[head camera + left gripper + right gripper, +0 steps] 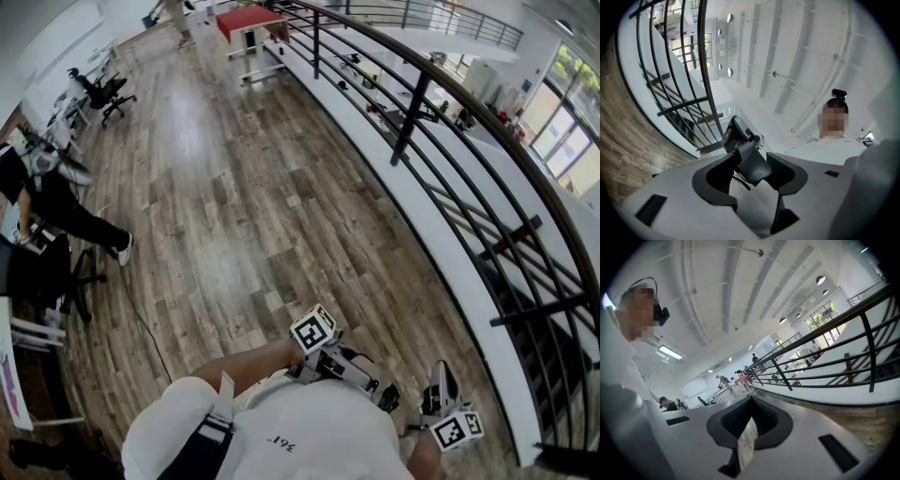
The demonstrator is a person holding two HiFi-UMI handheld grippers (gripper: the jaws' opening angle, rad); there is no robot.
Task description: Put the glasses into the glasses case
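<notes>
1. Left gripper (386, 397), lower centre of the head view: jaws released and wide apart, gripping nothing. In its own view, its partner's dark body shows through the gap.
2. Right gripper (442, 377), lower right of the head view: jaws clenched together, with a pale strip at their base.
3. Glasses and glasses case: in no view.
4. Wooden floor (234, 206) fills the middle. A black railing (450, 122) curves down the right side, and a white shirt (309, 436) lies at the bottom edge.
</notes>
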